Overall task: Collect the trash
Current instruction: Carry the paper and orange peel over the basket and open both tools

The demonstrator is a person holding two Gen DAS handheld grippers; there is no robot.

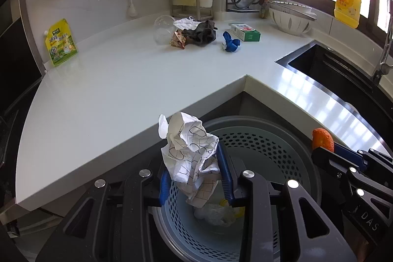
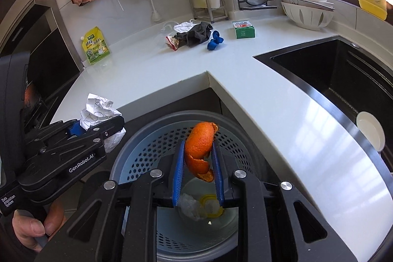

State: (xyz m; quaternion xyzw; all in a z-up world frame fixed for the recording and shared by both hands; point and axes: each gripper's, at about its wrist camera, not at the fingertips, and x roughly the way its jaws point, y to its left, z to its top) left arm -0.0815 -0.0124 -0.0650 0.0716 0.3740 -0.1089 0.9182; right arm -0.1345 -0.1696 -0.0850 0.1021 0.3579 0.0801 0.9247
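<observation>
Plainly, two pieces of trash are in hand, one per claw, both above the round perforated bin (image 1: 282, 146) tucked into the inner corner of the white counter (image 1: 122, 80).

On the left, the left gripper (image 1: 196, 176) is clenched on a crumpled sheet of printed paper (image 1: 189, 151), its blue pads pressing the lower half of the wad while the top sticks up free. It looks very light and springy; it would crush further under a firm squeeze and probably drop slowly, so the middle of the wad is the sensible place to pinch.

On the right, the right gripper (image 2: 198, 168) grasps a curl of orange peel (image 2: 200, 146) between its pads, held upright over the bin's opening. The peel appears light, leathery and flexible, possibly a little slick on its inner face, best held across its broad curve.

Inside the bin lie at least two things already: a clear plastic wrap and a yellow-rimmed lid (image 2: 208, 206).

Farther back on the counter, left to right, remain one clear plastic cup (image 2: 169, 27), one snack wrapper (image 2: 172, 42), one white crumpled tissue (image 2: 183, 27), one dark rag (image 2: 196, 34), one blue scrap (image 2: 215, 41) and one green box (image 2: 243, 30).
</observation>
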